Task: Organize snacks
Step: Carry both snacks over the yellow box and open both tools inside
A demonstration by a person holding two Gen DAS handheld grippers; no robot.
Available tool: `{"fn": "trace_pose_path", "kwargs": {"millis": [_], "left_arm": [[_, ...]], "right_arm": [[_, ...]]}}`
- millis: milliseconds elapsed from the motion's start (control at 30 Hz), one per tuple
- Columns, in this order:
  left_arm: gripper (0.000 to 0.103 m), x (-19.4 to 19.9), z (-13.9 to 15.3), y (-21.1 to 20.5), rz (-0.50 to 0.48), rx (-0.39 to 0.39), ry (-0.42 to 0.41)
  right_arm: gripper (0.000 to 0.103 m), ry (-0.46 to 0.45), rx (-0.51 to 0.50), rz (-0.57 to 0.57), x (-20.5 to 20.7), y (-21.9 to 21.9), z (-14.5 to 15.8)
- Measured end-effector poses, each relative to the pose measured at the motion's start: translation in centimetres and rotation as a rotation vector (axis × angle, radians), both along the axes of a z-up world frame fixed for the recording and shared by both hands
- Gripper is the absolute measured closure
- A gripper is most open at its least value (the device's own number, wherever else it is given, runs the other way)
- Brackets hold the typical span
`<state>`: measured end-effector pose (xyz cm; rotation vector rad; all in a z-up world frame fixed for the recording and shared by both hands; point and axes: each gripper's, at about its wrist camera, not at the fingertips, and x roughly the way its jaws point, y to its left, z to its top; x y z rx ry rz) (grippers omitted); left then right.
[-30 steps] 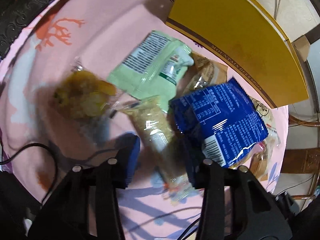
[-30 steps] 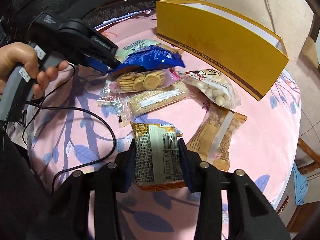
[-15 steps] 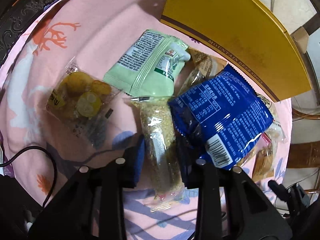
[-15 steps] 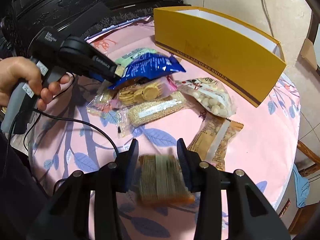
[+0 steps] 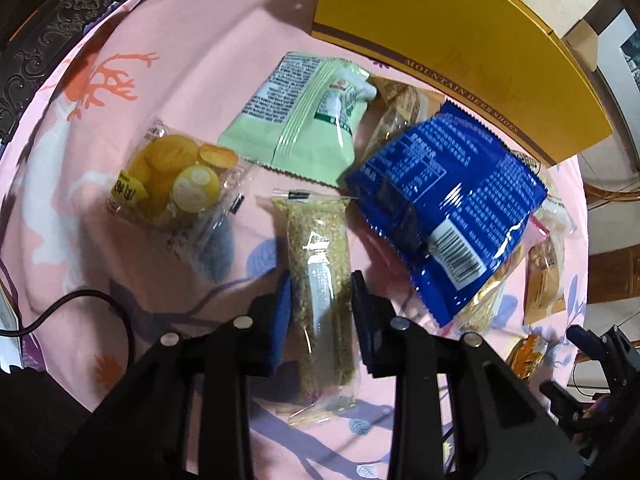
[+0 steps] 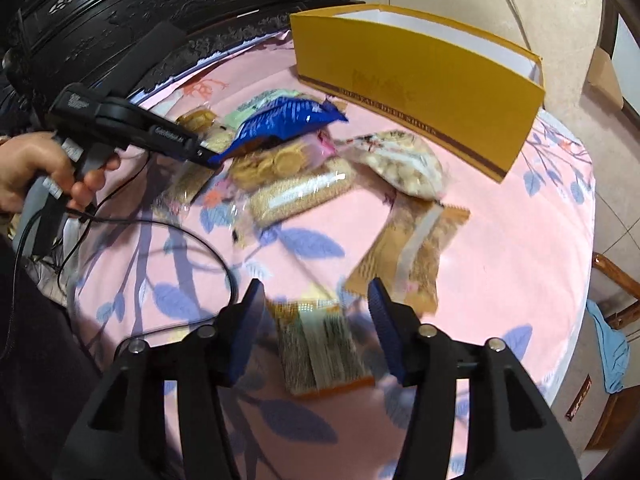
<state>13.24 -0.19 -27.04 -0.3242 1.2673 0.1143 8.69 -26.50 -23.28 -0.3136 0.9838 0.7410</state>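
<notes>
My left gripper (image 5: 320, 300) is closed on a clear packet of sesame bar (image 5: 320, 276) lying on the pink cloth. Beside it lie a blue packet (image 5: 448, 208), a light green packet (image 5: 304, 120) and a clear bag of yellow candies (image 5: 176, 180). My right gripper (image 6: 318, 312) is open, its jaws either side of a brown-printed packet (image 6: 320, 352) below it, not touching. A yellow open box (image 6: 420, 80) stands at the table's far side; it also shows in the left wrist view (image 5: 460, 40).
Between the grippers lie round biscuits (image 6: 272, 164), another sesame bar (image 6: 300, 196), a bag of white balls (image 6: 404, 168) and a tan wrapper (image 6: 408, 256). A black cable (image 6: 160, 232) loops on the cloth. The table edge (image 6: 588, 240) drops off right, a chair beyond.
My left gripper moved in and closed on the sesame bar packet. My right gripper opened and let go of the brown-printed packet, which now lies on the cloth.
</notes>
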Motion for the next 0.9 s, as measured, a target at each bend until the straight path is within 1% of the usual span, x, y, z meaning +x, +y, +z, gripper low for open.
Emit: {"fn": "trace_pose_path", "kwargs": {"millis": [33,100,200,233,267,300,367,400,467,633,800,900], "left_arm": [[0.073,-0.1,0.0,-0.1,-0.007,0.007,-0.002],[0.073,-0.1,0.0,-0.2,-0.011,0.012,-0.004],[0.073,0.1,-0.2,-0.3,-0.011,0.019,-0.005],[0.073,0.0,-0.2,-0.4,-0.019,0.027,-0.006],[0.073,0.4,-0.5,-1.3,-0.021,0.031,-0.007],[0.073,0.6,-0.5,-1.5,-0.026,0.033,-0.009],[0.073,0.7,-0.5,-1.6,-0.036,0.03,-0.011],[0.074,0.8,-0.6,-1.6,-0.043,0.029,-0.013],[0.074,0.8,-0.5,-1.4,-0.053,0.029,-0.02],[0.074,0.2,0.3,-1.0,-0.088,0.052,-0.039],[0.074,0.0,1.7,-0.8,-0.105,0.071,-0.058],[0.074,-0.1,2.9,-1.0,-0.114,0.083,-0.086]], "right_arm": [[0.041,-0.001,-0.009,0.006,-0.4,-0.2,-0.1],[0.038,0.008,-0.041,0.002,-0.7,-0.3,-0.9],[0.038,0.042,-0.058,0.003,-0.6,0.3,-2.3],[0.039,0.037,-0.073,0.009,-0.6,0.7,-2.7],[0.044,0.011,-0.119,0.016,-0.8,1.3,-3.4],[0.06,-0.007,-0.154,0.02,-0.9,1.7,-3.9],[0.064,-0.019,-0.158,0.026,-1.0,1.9,-3.9],[0.067,-0.022,-0.169,0.034,-1.0,2.0,-3.8],[0.067,-0.044,-0.176,0.034,-1.2,2.0,-3.2],[0.067,-0.063,-0.146,-0.012,-1.1,1.6,-1.4],[0.067,-0.093,-0.116,-0.041,-0.4,1.7,0.5],[0.067,-0.12,-0.098,-0.055,-0.3,2.1,1.8]]}}
